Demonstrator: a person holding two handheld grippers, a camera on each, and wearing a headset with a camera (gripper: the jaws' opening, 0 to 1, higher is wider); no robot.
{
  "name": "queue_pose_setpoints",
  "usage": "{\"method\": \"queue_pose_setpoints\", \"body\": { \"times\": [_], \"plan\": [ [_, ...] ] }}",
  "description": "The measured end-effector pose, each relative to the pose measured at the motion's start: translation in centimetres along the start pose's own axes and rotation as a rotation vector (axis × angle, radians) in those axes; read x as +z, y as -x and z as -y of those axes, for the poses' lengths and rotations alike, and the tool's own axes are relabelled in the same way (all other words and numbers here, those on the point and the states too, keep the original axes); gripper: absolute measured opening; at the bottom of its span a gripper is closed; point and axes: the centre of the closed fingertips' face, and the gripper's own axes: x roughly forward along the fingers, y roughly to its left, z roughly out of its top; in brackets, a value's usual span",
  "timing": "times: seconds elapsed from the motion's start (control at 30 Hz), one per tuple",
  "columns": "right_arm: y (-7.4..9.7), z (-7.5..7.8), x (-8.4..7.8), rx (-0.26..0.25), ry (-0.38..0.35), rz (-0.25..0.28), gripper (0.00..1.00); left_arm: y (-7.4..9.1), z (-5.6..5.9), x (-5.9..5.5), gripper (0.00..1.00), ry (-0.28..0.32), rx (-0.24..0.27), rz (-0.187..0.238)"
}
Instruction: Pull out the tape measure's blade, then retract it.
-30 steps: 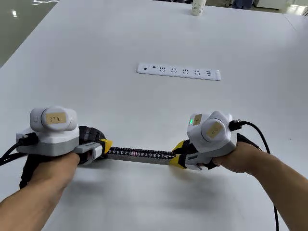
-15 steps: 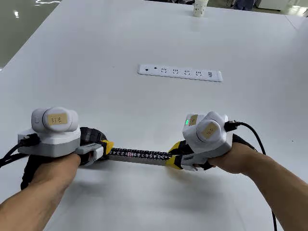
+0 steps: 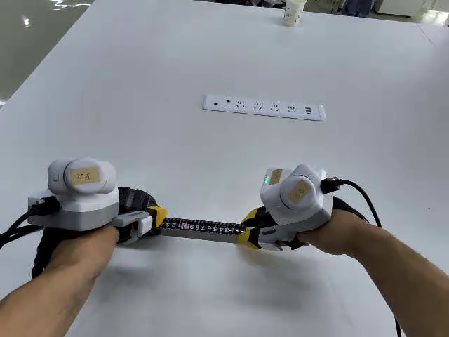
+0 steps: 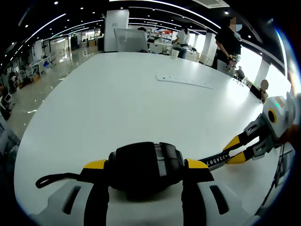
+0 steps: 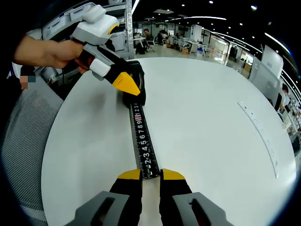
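Low across the head view, the blade (image 3: 203, 227) runs left to right across the bench (image 3: 210, 154): my left tool (image 3: 145, 216) clamps the case (image 3: 132, 201), my right tool (image 3: 247, 227) pinches the blade's tip. Retracting, I reckon, means the right tool travelling frame-left along that line.

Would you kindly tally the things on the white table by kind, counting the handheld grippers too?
tape measure: 1
power strip: 1
cup: 1
grippers: 2 (left gripper, right gripper)
Total: 5
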Motion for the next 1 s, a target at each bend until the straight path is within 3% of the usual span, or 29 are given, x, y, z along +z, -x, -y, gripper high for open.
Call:
{"method": "queue_pose_setpoints", "body": {
  "times": [1.0],
  "plan": [
    [-1.6,-0.4,2.1,0.01,-0.004,0.022,0.1,0.1,-0.1,0.0,0.58,0.012,-0.009,-0.005]
  ]
}}
